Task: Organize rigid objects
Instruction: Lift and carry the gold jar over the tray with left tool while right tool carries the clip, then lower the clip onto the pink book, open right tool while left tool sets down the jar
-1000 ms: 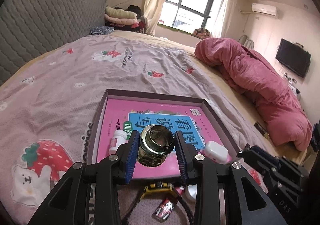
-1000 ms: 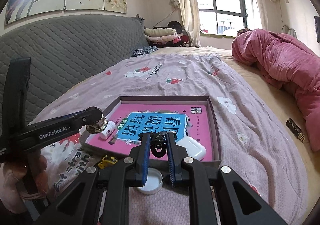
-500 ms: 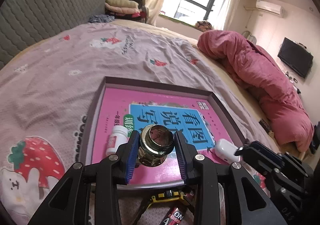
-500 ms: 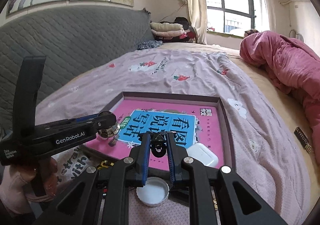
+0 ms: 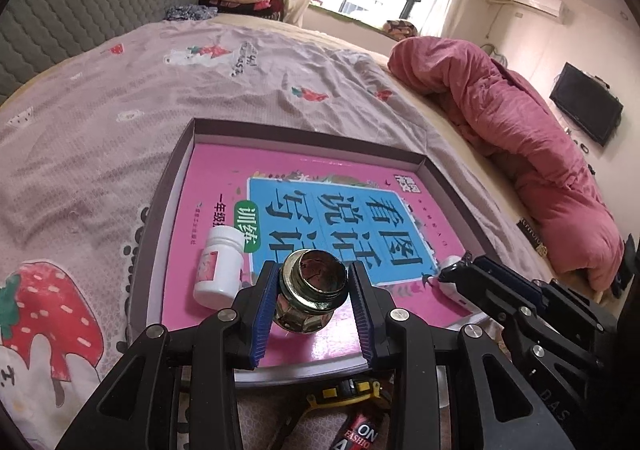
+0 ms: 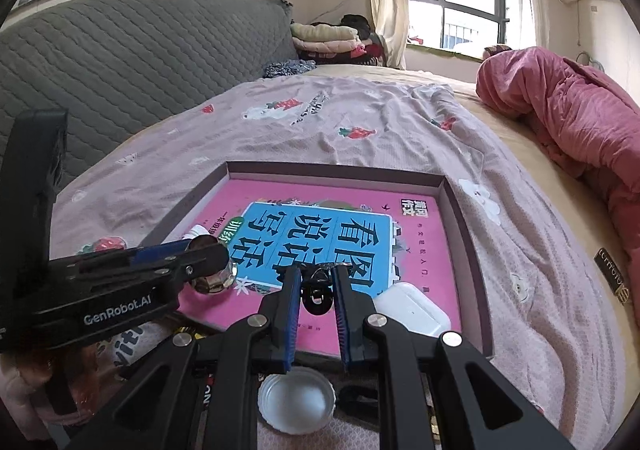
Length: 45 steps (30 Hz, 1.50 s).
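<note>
My left gripper (image 5: 313,277) is shut on a shiny brass hex fitting (image 5: 310,298), held just above the near part of a shallow grey tray (image 5: 304,127). The tray holds a pink book (image 5: 328,173), a lying white pill bottle (image 5: 220,266) and a white earbud case (image 6: 412,314). In the right wrist view my right gripper (image 6: 316,274) is shut on a small black metal clip (image 6: 316,296) over the tray's near edge, beside the case. The left gripper (image 6: 208,264) shows there at the left, with the fitting (image 6: 218,282) in it.
A white lid (image 6: 296,402), a yellow tape measure (image 5: 348,396) and a red-black battery (image 5: 362,436) lie on the bedsheet just before the tray. A pink duvet (image 5: 520,129) is heaped at the right, a grey headboard (image 6: 140,61) at the left.
Both grippers have come forward and down over the tray's near part, each still gripping its object. The tray and its contents look larger and closer.
</note>
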Tool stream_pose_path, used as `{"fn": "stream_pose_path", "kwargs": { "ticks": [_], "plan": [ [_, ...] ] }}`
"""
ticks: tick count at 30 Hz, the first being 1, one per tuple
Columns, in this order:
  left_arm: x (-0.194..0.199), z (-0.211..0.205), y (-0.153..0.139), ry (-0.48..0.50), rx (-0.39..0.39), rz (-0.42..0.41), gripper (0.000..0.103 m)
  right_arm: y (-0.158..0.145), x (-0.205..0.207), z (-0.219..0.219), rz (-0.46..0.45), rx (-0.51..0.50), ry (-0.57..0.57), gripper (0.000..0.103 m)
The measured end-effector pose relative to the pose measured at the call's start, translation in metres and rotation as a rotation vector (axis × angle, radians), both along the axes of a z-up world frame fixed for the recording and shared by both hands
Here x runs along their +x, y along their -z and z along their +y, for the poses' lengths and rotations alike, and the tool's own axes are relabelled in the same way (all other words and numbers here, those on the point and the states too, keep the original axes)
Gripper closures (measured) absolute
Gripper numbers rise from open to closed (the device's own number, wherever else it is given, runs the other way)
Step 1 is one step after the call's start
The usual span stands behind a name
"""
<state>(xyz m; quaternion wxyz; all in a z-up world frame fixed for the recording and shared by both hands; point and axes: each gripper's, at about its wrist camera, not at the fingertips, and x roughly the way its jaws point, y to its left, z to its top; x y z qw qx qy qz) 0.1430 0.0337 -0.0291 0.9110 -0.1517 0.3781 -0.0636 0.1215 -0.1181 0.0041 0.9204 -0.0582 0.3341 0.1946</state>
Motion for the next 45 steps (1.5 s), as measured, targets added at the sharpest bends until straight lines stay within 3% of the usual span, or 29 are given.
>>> {"fn": "stream_pose_path", "kwargs": {
  "ticks": [22, 45],
  "plan": [
    [0.006, 0.003, 0.011, 0.022, -0.009, 0.029, 0.067, 0.030, 0.014, 0.018, 0.110, -0.060, 0.002, 0.086],
    [0.006, 0.003, 0.011, 0.026, -0.011, 0.039, 0.066, 0.028, 0.017, 0.006, 0.163, -0.024, 0.034, 0.086]
  ]
}}
